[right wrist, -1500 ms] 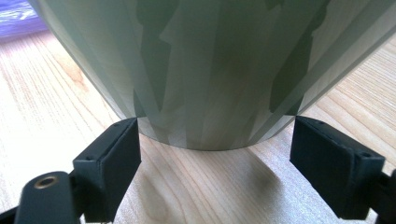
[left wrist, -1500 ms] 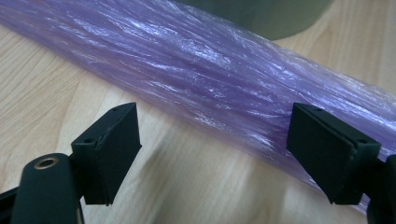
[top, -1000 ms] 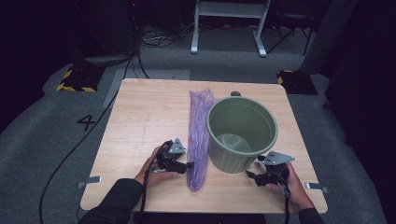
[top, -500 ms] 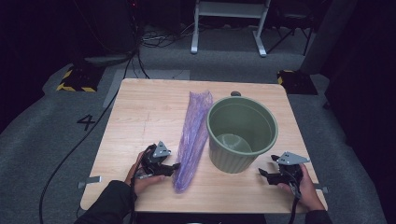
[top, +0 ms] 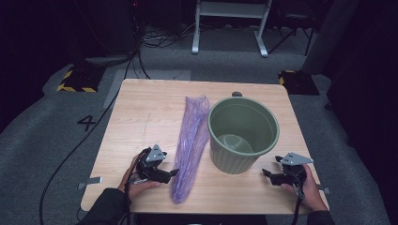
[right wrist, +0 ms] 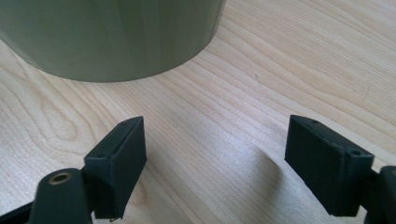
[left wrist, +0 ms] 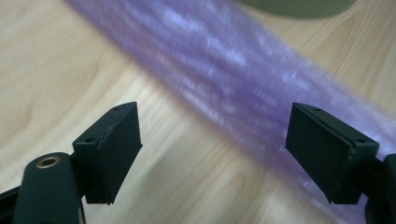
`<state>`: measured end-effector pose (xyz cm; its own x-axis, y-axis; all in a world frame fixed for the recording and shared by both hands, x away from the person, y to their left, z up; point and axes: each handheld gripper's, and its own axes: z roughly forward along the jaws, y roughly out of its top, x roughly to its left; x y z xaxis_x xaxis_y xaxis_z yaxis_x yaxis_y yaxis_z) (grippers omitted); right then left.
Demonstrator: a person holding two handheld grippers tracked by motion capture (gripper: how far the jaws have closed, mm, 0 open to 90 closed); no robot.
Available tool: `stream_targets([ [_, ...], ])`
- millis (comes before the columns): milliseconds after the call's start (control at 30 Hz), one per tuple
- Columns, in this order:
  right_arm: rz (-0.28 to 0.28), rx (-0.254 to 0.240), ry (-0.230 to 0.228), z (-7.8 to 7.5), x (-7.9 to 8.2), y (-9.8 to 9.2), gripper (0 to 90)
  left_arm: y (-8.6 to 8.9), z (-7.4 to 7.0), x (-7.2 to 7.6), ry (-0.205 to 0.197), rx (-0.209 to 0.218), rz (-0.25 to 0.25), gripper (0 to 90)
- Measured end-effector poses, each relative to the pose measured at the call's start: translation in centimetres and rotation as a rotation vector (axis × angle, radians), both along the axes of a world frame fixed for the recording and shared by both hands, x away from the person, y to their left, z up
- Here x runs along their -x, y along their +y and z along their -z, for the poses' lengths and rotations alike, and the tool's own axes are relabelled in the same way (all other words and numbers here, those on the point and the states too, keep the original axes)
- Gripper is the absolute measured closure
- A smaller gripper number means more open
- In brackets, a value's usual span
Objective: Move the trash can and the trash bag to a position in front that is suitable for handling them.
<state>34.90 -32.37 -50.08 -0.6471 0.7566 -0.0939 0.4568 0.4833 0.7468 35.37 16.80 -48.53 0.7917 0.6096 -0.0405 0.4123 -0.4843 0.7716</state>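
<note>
- Left gripper (top: 174,172) sits low on the table (top: 141,117), jaws just opening wide, nothing pinched between them.
- Its tips point at the purple plastic bag (top: 190,140), right beside it; contact can't be told.
- Bag lies stretched out flat beside the green bucket (top: 241,133).
- Right gripper (top: 265,173) gapes wide and empty, near the bucket's base.
</note>
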Motion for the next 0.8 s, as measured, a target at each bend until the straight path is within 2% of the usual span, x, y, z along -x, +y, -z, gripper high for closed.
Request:
stream_targets([
  [67,0.002,-0.005,0.001,0.0,-0.1,0.1,21.1,-0.1,-0.7,-1.1,-0.019,0.011,0.005,16.2],
  [100,0.001,-0.007,0.002,0.0,-0.1,0.1,21.0,-0.1,-0.7,-1.1,-0.019,0.011,0.005,16.1],
  [167,0.0,-0.009,0.004,0.0,0.0,0.1,21.0,-0.2,-1.0,-2.1,-0.025,0.021,0.01,16.0],
  [233,-0.002,-0.009,0.004,0.1,-0.1,0.3,20.9,-0.6,-1.0,-4.1,-0.002,0.034,-0.005,16.1],
  [267,-0.002,-0.009,0.004,0.1,-0.1,0.3,20.9,-0.6,-1.0,-4.1,-0.002,0.034,-0.005,16.1],
  [333,-0.001,-0.011,0.006,0.1,-0.1,0.4,21.0,-1.1,-0.8,-5.4,0.024,0.031,-0.016,16.1],
  [400,-0.002,-0.01,0.005,0.1,-0.1,0.4,21.3,-1.9,-0.6,-7.0,0.033,0.013,-0.027,16.1],
  [433,-0.002,-0.01,0.004,0.1,-0.1,0.4,21.3,-1.9,-0.6,-7.0,0.033,0.013,-0.027,16.1],
  [600,-0.001,-0.022,0.007,0.2,-0.1,0.3,21.4,-3.1,-0.9,-8.7,0.008,0.013,-0.037,15.6],
  [667,-0.002,-0.023,0.007,0.2,0.0,0.3,21.4,-3.7,-0.9,-9.0,-0.032,-0.028,-0.058,15.8],
  [700,-0.003,-0.023,0.006,0.2,0.0,0.3,21.4,-4.2,-0.4,-9.7,-0.005,-0.051,-0.082,15.9],
  [733,-0.003,-0.023,0.006,0.2,0.0,0.3,21.4,-4.2,-0.4,-9.7,-0.005,-0.051,-0.082,16.0],
  [800,-0.005,-0.022,0.005,0.2,0.0,0.3,21.4,-4.5,0.2,-10.3,0.055,-0.043,-0.083,15.9],
])
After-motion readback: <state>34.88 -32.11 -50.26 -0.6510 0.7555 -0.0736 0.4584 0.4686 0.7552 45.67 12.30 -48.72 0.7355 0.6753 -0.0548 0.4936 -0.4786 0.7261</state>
